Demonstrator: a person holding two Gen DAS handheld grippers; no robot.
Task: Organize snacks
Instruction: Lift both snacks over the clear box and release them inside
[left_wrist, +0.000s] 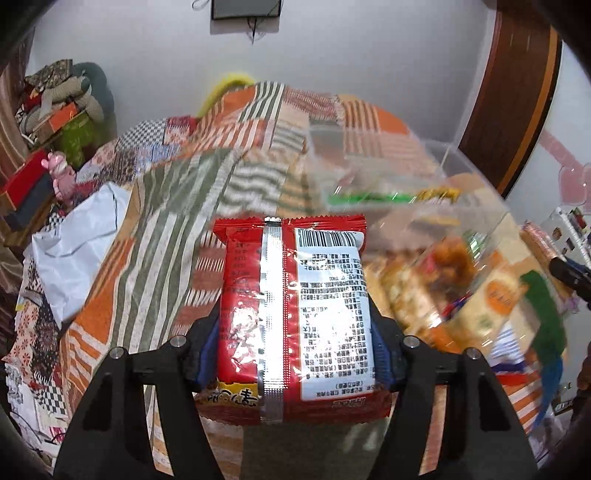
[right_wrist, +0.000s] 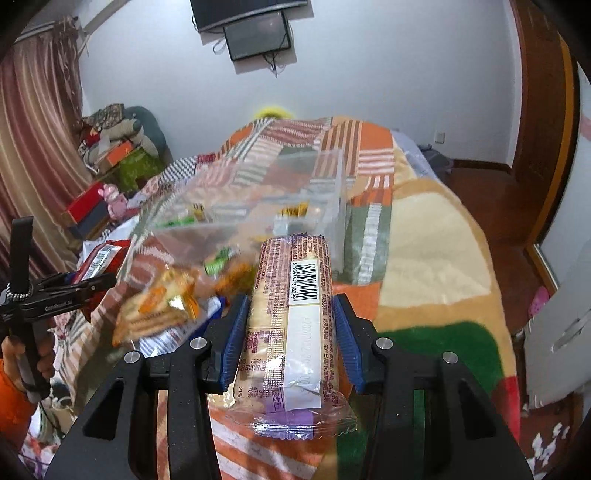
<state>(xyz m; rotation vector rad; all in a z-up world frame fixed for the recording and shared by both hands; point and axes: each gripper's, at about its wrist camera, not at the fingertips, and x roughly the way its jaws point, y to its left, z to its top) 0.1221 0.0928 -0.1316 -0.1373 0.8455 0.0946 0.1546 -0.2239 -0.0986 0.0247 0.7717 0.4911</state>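
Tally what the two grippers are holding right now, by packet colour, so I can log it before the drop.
Red packets: 1, the red snack packet in the left gripper
Clear packets with purple ends: 1, the biscuit sleeve in the right gripper
Total held: 2
The loose snacks in the clear bin are too blurred to count.

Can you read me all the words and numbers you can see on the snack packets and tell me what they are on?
"6 934364 816299": barcode number on the white label of the biscuit packet in the right gripper; some digits are unsure.
"21%", "70%": nutrition table on the same packet; the other figures are too small.
Red snack packet in the left gripper: barcode and Chinese print, upside down and too small to read.
Snacks in the clear box: blurred.
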